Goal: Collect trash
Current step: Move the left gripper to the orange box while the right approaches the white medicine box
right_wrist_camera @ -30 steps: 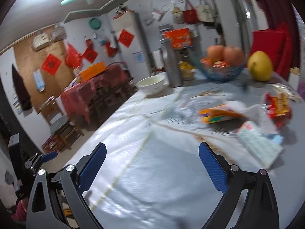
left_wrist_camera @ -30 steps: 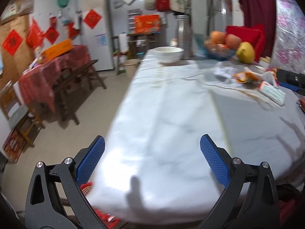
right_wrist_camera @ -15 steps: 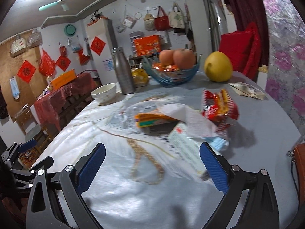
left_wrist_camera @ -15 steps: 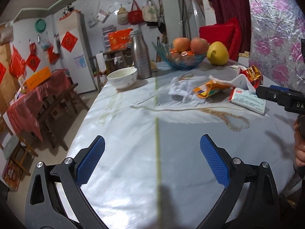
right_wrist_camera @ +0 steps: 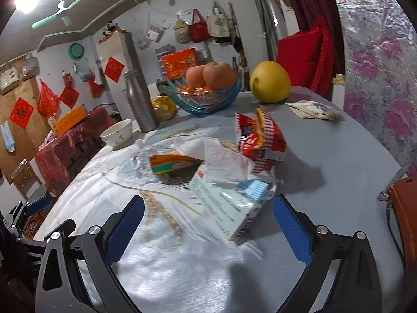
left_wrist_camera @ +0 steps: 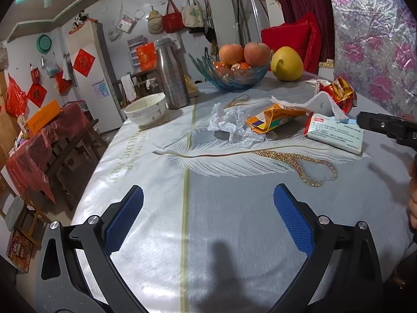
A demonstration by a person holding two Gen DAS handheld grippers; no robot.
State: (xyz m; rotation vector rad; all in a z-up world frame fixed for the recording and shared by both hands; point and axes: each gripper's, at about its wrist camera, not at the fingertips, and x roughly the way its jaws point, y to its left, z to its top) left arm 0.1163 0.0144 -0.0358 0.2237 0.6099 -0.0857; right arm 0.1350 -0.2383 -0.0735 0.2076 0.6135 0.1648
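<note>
Trash lies grouped on the grey tablecloth (left_wrist_camera: pixel 221 208): crumpled clear plastic (left_wrist_camera: pixel 232 122), an orange carton (left_wrist_camera: pixel 273 120), a white tissue (left_wrist_camera: pixel 325 103), a red snack wrapper (left_wrist_camera: pixel 338 92) and a white tissue packet (left_wrist_camera: pixel 335 133). My left gripper (left_wrist_camera: pixel 208 216) is open over bare cloth, well short of the pile. My right gripper (right_wrist_camera: pixel 208 227) is open just in front of the tissue packet (right_wrist_camera: pixel 224 206), with the orange carton (right_wrist_camera: pixel 174 163), tissue (right_wrist_camera: pixel 221 161) and red wrapper (right_wrist_camera: pixel 260 138) beyond it. Nothing sits between either pair of fingers.
A blue glass fruit bowl (left_wrist_camera: pixel 234 75), a yellow pomelo (left_wrist_camera: pixel 286 64), a steel flask (left_wrist_camera: pixel 172 75) and a white bowl (left_wrist_camera: pixel 146 109) stand at the table's far side. A flat packet (right_wrist_camera: pixel 315 109) lies far right. An orange bag (right_wrist_camera: pixel 404 216) hangs at the right edge.
Both grippers swung right and moved in toward the trash pile. The right one now sits close to the tissue packet. Both stayed open.
</note>
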